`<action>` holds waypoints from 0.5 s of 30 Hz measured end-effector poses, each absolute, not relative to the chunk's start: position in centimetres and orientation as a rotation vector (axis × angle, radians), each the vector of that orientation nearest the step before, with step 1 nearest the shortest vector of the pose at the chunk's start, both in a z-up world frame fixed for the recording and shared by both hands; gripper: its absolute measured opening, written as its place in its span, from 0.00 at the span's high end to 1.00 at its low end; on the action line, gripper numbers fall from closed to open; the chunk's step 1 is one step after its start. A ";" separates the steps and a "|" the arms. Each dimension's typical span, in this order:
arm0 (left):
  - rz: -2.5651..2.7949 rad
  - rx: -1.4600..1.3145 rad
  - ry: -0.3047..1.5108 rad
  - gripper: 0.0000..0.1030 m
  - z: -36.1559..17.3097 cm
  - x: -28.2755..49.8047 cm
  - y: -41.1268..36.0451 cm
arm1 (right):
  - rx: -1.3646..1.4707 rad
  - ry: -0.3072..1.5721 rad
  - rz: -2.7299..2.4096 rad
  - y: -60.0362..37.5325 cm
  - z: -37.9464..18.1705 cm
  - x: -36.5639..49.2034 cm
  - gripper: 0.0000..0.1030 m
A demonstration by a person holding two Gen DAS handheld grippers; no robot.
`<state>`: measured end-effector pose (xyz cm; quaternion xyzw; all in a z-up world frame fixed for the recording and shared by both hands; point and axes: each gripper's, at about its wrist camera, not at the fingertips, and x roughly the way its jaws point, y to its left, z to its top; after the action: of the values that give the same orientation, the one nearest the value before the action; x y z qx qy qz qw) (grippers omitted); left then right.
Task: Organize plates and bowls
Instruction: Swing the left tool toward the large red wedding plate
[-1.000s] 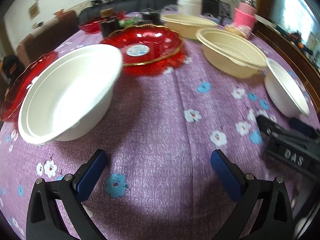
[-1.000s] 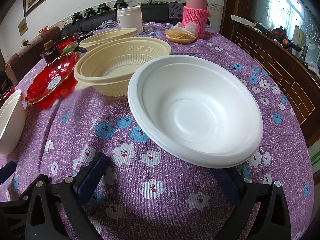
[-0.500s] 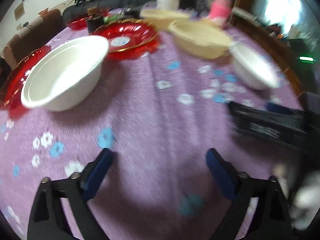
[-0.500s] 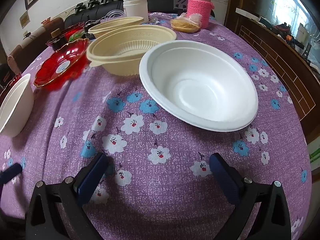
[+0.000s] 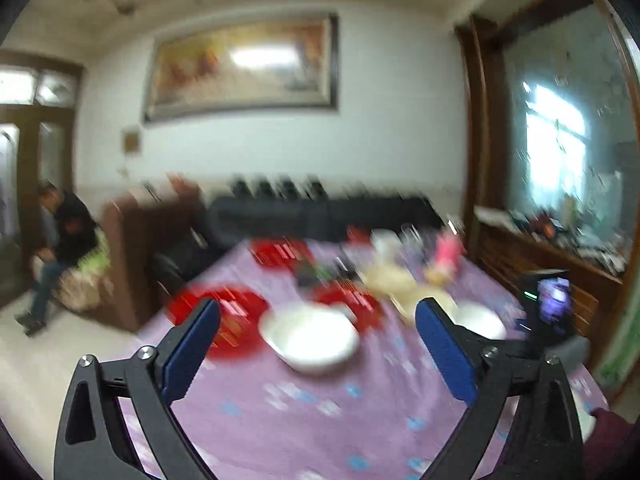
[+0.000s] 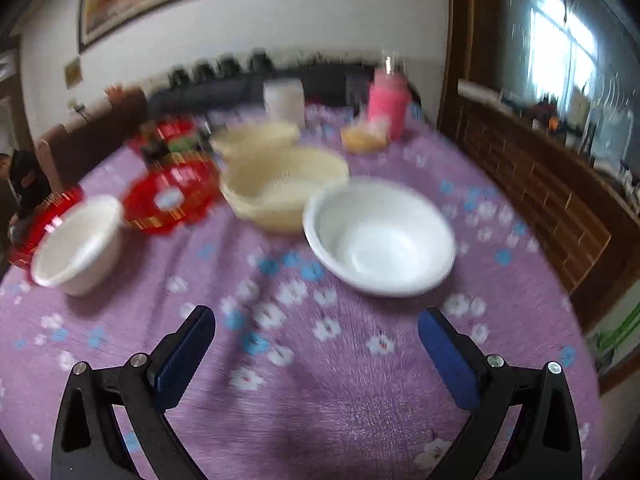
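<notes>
Writing is too blurred to read; both claws, left [image 5: 318, 338] and right [image 6: 316, 342], gape empty.

left gripper [image 5: 318, 330]: black plastic arms, triangular cut-outs, silver screw heads at joints, blue pads on inner faces of fingers [image 5: 192, 350]. right gripper [image 6: 316, 354]: same build, black frame, silver screws, blue pads. in left view, right gripper's black body with small lit screen, green light. dark red sleeve [image 5: 614, 438] at lower right edge.
</notes>
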<state>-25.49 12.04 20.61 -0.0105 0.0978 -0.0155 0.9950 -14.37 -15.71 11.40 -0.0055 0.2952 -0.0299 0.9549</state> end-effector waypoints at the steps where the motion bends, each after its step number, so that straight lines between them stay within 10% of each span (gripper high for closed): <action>1: 0.007 0.004 0.150 0.00 22.2 -26.3 13.0 | -0.039 0.540 -0.056 -15.0 13.1 -15.3 0.01; 15: 0.159 0.107 0.282 0.00 40.0 -22.6 21.2 | -0.201 0.038 0.111 -6.2 40.9 -17.4 0.00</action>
<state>-22.58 21.17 39.99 0.0534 0.1405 0.0790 0.9855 -17.40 -6.16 40.92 -0.1002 0.0191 0.0556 0.9932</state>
